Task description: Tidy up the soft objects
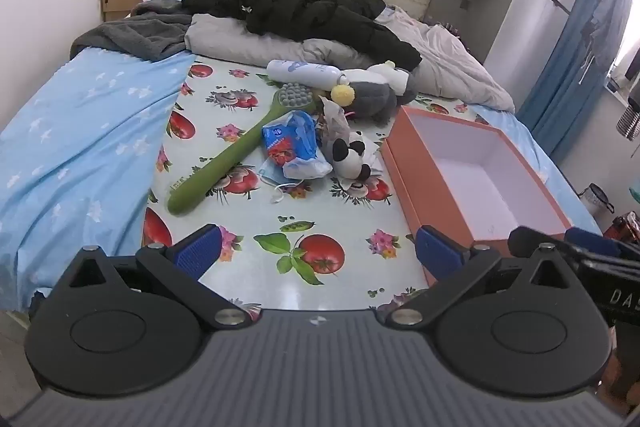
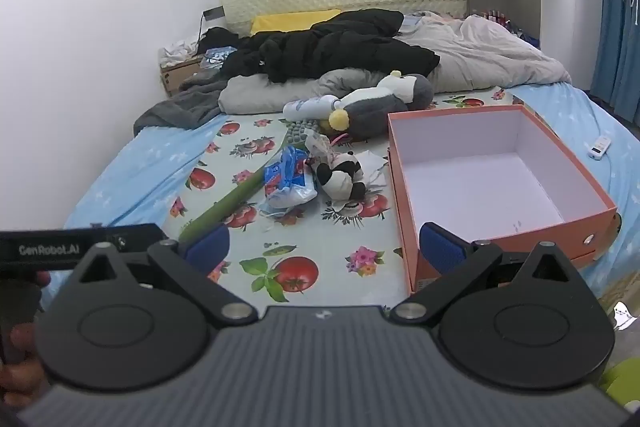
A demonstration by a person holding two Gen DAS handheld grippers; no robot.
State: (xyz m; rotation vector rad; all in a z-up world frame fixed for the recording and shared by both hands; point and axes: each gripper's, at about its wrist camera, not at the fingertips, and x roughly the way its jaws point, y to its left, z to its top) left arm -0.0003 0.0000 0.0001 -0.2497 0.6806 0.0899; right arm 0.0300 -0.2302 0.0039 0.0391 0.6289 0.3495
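Note:
A small panda plush (image 1: 352, 157) (image 2: 340, 177) lies on the fruit-print cloth (image 1: 320, 211) in the middle of the bed. A larger grey and white plush with a yellow pompom (image 1: 372, 89) (image 2: 384, 99) lies behind it. An open orange box (image 1: 408, 163) (image 2: 404, 187) with a white inside stands to the right, nothing in it. My left gripper (image 1: 320, 255) is open and empty, low over the cloth's near edge. My right gripper (image 2: 326, 251) is open and empty, its right finger (image 2: 440, 247) in front of the box's near corner.
A green long-handled massage brush (image 1: 224, 163) (image 2: 232, 203), a blue plastic packet (image 1: 296, 143) (image 2: 288, 179), crumpled wrapping (image 1: 334, 119) and a white bottle (image 1: 304, 71) (image 2: 312, 107) lie by the plushes. Black clothes (image 1: 304, 7) and bedding are piled behind. A white remote (image 2: 600, 147) lies at the right.

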